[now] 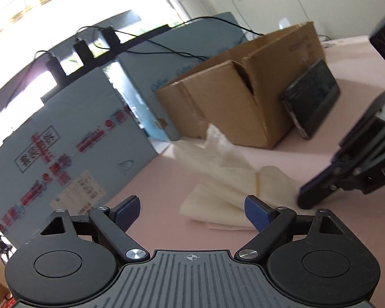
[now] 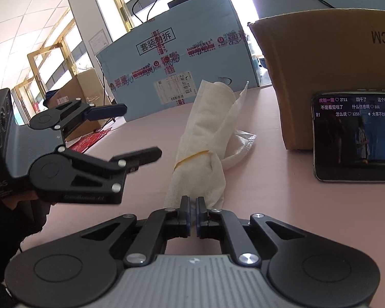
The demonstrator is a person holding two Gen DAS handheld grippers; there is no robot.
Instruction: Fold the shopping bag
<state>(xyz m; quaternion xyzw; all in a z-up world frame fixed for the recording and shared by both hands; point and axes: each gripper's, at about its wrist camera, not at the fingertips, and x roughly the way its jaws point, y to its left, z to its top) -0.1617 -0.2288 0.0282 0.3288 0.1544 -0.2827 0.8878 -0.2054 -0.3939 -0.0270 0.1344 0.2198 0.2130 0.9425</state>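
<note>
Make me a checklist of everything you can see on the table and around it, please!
Surface: pink table, bare around the bag.
Job's things: white bag lying folded into a long bundle, yellow band around its middle.
Clutter: brown box standing on the table; phone propped against it, screen lit.
Grippers: right gripper shut on the bag's near end; left gripper open, held beside the bag, gripping nothing.
Cables: black cables run behind, over the blue box.
Surroundings: blue box with printed labels behind the table; windows, bright light, more boxes on the floor.
</note>
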